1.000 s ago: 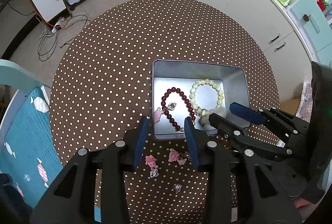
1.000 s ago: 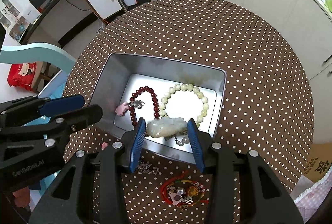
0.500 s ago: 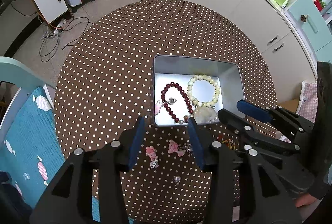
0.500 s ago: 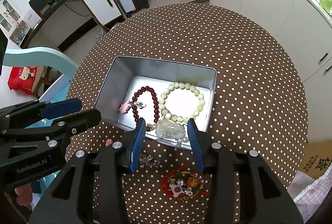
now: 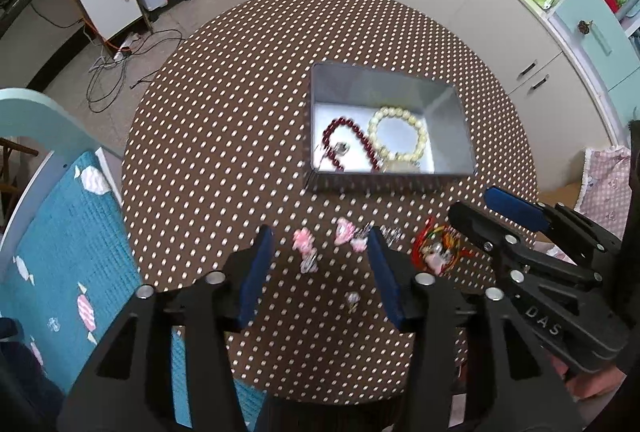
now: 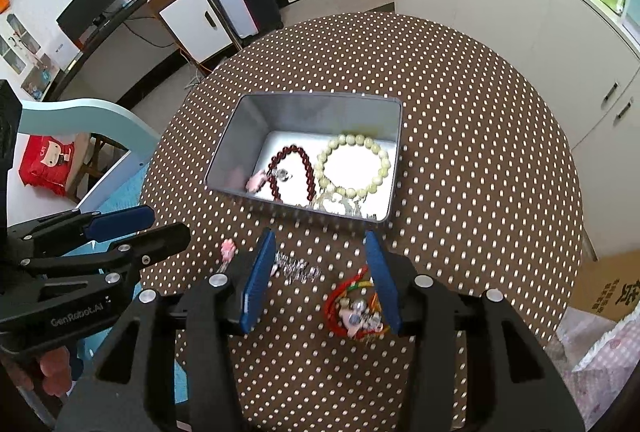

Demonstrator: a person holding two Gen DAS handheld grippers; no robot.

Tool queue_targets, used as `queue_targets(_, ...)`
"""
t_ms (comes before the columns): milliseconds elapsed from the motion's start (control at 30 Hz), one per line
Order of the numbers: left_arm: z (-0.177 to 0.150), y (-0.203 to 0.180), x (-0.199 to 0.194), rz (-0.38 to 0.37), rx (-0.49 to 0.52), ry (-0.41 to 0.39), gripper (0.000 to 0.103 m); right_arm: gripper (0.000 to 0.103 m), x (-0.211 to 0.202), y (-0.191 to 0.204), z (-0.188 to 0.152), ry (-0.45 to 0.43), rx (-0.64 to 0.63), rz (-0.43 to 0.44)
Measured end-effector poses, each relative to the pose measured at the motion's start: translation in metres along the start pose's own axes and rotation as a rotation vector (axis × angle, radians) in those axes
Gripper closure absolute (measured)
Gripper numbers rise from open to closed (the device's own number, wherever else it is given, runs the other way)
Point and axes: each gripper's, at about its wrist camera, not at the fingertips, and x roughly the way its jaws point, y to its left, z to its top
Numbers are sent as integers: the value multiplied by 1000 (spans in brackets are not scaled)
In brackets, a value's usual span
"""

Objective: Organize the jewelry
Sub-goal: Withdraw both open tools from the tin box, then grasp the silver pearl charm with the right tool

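Both grippers withdrew from rectangular metal tin (image 6: 312, 112), fingers parted; contents slightly blurred.

Brown white-dotted tablecloth (image 6: 460, 136); grey tin (image 6: 240, 136); dark red bracelet (image 6: 294, 168); cream bracelet (image 6: 352, 168); blue-padded tongs (image 6: 320, 272).

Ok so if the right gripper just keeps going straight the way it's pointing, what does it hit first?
Probably the red cord bracelet and small silver chain on the tablecloth; both lie between the open jaws of the right gripper. The metal tin sits beyond them. Depth is uncertain.
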Motion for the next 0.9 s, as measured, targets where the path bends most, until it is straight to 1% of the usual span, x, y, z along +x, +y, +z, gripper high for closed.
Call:
queue_targets(67, -8, 4, -1, 8, -3, 6, 45, 53, 2, 4, -8, 17, 1, 8)
queue_targets(133, -17, 7, 1, 15, -6, 20, 45, 51, 4, 8, -16, 35, 3, 13)
queue_targets(267, -36, 15, 5, 31, -18, 51, 44, 50, 9, 17, -33, 66, -2, 26)
queue_targets(367, -51, 24, 5, 41, -31, 63, 37, 50, 16, 26, -42, 85, -15, 43)
queue_targets(533, -70, 43, 3, 60, -65, 79, 33, 50, 34, 40, -57, 116, -46, 53)
queue_targets(600, -76, 49, 4, 60, -82, 90, 32, 51, 38, 47, -62, 117, -68, 58)
queue_targets(700, -85, 56, 7, 66, -91, 105, 32, 56, 45, 57, -65, 115, -86, 72)
queue_targets(833, -91, 63, 8, 53, -114, 112, 32, 70, 55, 65, -66, 126, -100, 82)
queue_targets(900, -91, 65, 9, 46, -121, 114, 32, 71, 58, 69, -67, 119, -115, 61)
